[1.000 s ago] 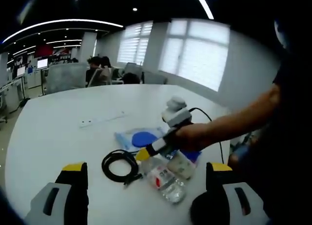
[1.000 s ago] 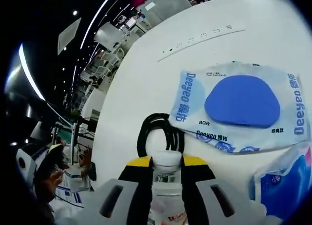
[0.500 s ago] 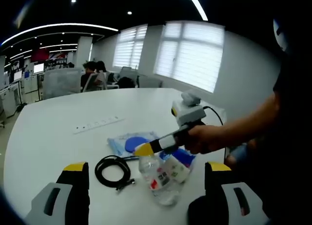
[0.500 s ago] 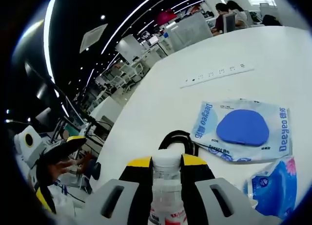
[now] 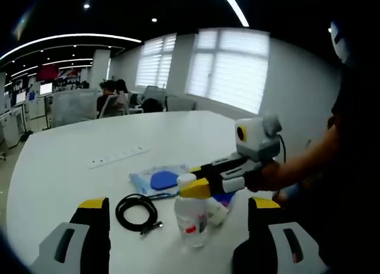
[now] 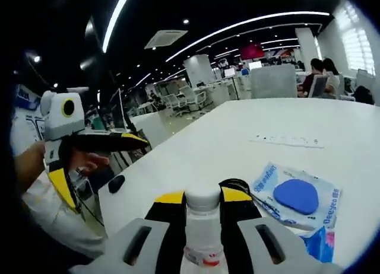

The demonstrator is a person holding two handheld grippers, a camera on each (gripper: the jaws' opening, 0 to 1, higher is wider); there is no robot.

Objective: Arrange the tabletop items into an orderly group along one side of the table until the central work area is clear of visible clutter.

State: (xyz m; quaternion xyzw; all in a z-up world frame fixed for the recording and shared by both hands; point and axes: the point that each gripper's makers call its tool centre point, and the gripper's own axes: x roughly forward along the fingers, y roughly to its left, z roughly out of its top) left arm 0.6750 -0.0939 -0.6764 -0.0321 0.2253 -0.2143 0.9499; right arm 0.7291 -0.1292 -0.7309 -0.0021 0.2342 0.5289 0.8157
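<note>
While clamped at the neck between the yellow-tipped jaws of the right gripper (image 6: 202, 198), clear plastic bottle (image 5: 191, 217) with white cap and red-and-white label, standing upright with its base on the white table (image 5: 71, 161). Just left of the bottle: coiled black cable (image 5: 138, 211). Behind the bottle: blue-and-white wipes pack (image 5: 157, 179) with oval blue lid; beside it, a smaller blue packet (image 6: 316, 244). Farther behind: white power strip (image 5: 117, 157). Left gripper (image 5: 172, 238) apart from the bottle, jaws spread wide, grasping nothing.
</note>
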